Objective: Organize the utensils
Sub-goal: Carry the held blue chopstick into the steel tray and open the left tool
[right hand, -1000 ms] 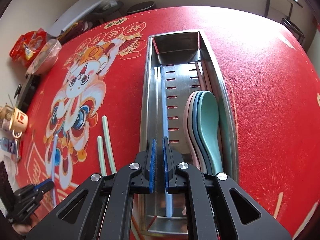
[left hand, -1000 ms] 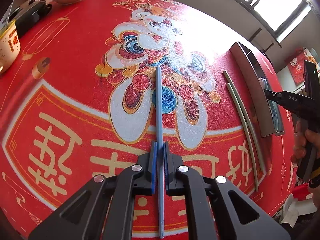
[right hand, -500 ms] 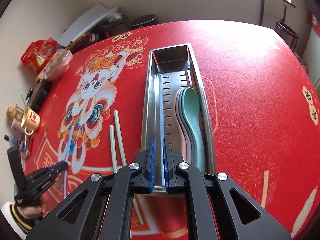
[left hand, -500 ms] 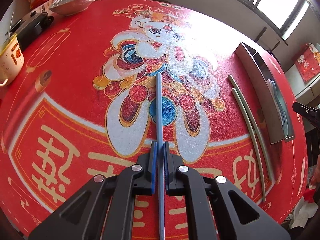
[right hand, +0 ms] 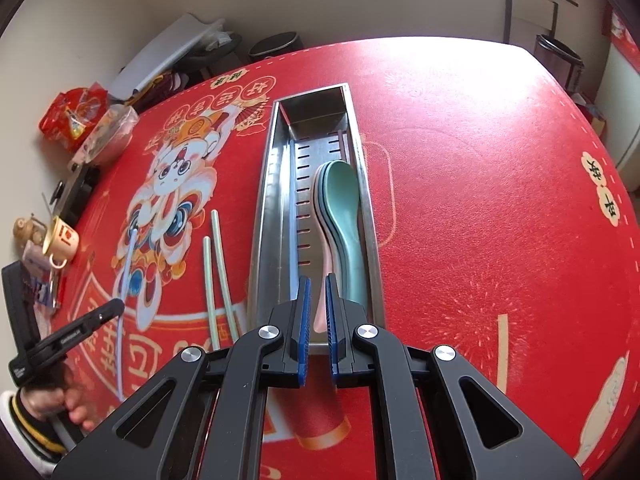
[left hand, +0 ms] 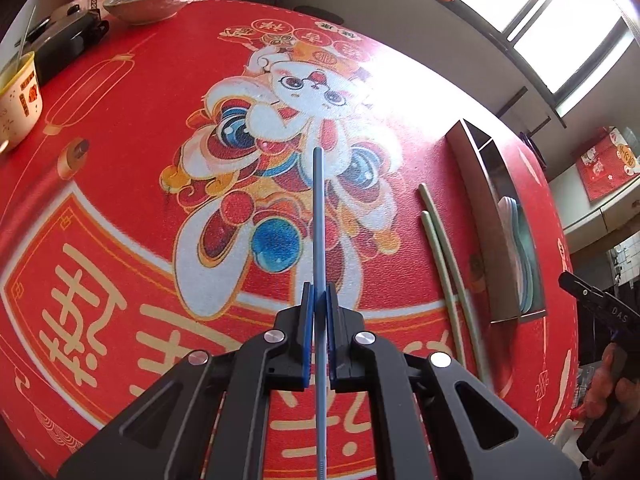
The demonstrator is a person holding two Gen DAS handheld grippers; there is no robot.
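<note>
Left of the long stainless-steel slotted tray [left hand: 486, 208], the left tongs [left hand: 319, 300] grip a thin blue plastic chopstick [left hand: 318, 216] above the red printed tabletop [left hand: 132, 152]. Two pale green chopsticks [left hand: 440, 248] lie between them. Right tongs [right hand: 316, 296] hover slightly parted, holding nothing, over the tray's near end beside stacked pastel spoons [right hand: 342, 216].

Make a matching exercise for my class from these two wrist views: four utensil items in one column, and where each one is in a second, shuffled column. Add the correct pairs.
Column one
1. blue chopstick
2. pair of green chopsticks
3. stacked spoons
4. light blue chopstick

Column two
A. lying on the red tablecloth beside the metal tray
B. clamped in the left gripper
C. lying alone along the left side of the tray floor
D. nested together on the right side of the tray

Pairs: 1-B, 2-A, 3-D, 4-C
</note>
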